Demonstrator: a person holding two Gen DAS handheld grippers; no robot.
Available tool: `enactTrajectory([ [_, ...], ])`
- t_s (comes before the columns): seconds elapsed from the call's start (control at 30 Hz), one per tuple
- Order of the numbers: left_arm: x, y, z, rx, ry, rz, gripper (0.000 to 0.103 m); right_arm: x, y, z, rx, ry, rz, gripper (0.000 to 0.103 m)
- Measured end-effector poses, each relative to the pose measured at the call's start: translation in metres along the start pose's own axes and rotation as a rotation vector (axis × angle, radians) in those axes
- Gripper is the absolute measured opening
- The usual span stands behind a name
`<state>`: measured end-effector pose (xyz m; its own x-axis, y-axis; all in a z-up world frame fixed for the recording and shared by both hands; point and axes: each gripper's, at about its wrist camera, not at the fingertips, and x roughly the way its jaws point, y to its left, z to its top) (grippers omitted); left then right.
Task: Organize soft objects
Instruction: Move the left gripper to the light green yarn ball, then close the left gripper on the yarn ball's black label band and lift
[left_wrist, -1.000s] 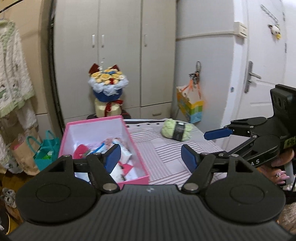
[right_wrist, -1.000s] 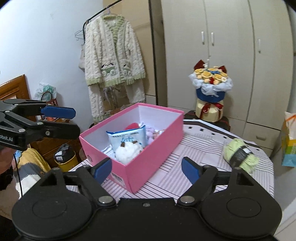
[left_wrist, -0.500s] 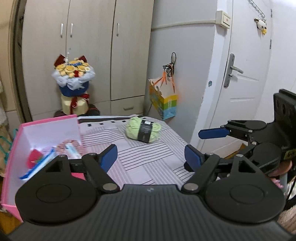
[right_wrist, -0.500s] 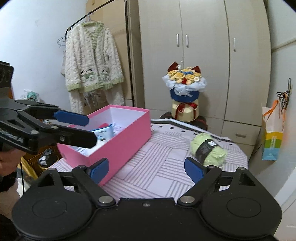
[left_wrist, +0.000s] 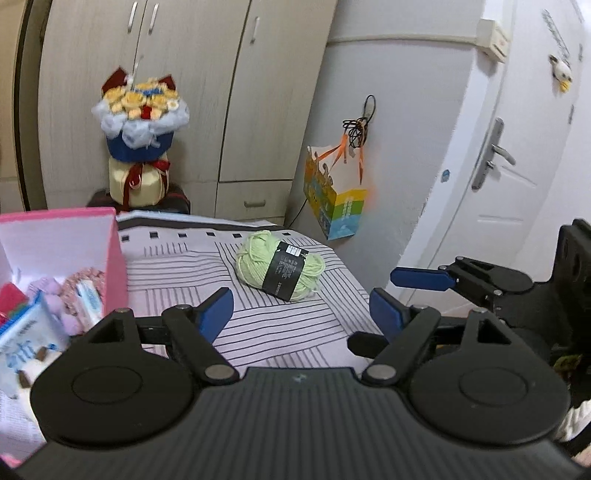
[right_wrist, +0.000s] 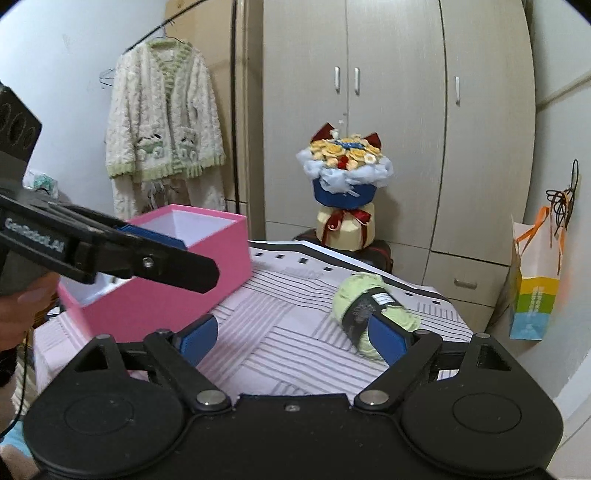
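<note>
A light green yarn ball (left_wrist: 280, 271) with a black label lies on the striped tablecloth (left_wrist: 295, 332), right of the pink box (left_wrist: 114, 258). The box holds a tissue pack (left_wrist: 26, 347) and several soft items. My left gripper (left_wrist: 301, 312) is open and empty, short of the yarn and aimed at it. In the right wrist view my right gripper (right_wrist: 293, 338) is also open and empty; its right finger (right_wrist: 388, 338) overlaps the yarn ball (right_wrist: 351, 291) in the picture, and I cannot tell if they touch. Each gripper's fingers show at the edge of the other's view.
A flower bouquet (left_wrist: 138, 140) stands behind the table against the wardrobe (left_wrist: 184, 92). A colourful paper bag (left_wrist: 334, 206) hangs on the wall at the right, near a white door (left_wrist: 517, 166). A knitted cardigan (right_wrist: 162, 122) hangs at the left. A hand (right_wrist: 22, 306) holds the left gripper.
Both views have swung right and moved closer to the table. The yarn ball now sits near the middle, the pink box has slid to the left edge. The left jaws have widened slightly.
</note>
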<state>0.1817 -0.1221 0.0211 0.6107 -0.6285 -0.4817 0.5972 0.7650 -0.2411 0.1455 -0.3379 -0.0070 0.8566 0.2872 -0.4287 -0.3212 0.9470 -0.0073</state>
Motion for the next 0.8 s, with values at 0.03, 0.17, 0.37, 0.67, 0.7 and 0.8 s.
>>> enactTrajectory([
  [0.03,0.007,0.002,0.001,-0.014,0.005,0.001,0.08,0.004,-0.005,0.001,-0.006,0.004,-0.002,0.091],
  [0.17,0.035,0.004,0.006,-0.055,0.019,0.028,0.08,0.024,-0.022,0.007,-0.056,0.023,-0.031,0.091],
  [0.37,0.088,0.016,0.013,-0.166,0.067,0.047,0.08,0.06,-0.05,0.006,-0.058,0.07,-0.022,0.091],
  [0.67,0.149,0.03,0.017,-0.337,0.082,0.07,0.079,0.115,-0.088,-0.006,-0.068,0.097,0.019,0.092],
  [0.7,0.156,0.031,0.017,-0.354,0.084,0.083,0.079,0.121,-0.091,-0.008,-0.072,0.1,0.024,0.092],
  [0.8,0.175,0.035,0.015,-0.412,0.086,0.106,0.077,0.14,-0.099,-0.014,-0.065,0.111,0.032,0.092],
])
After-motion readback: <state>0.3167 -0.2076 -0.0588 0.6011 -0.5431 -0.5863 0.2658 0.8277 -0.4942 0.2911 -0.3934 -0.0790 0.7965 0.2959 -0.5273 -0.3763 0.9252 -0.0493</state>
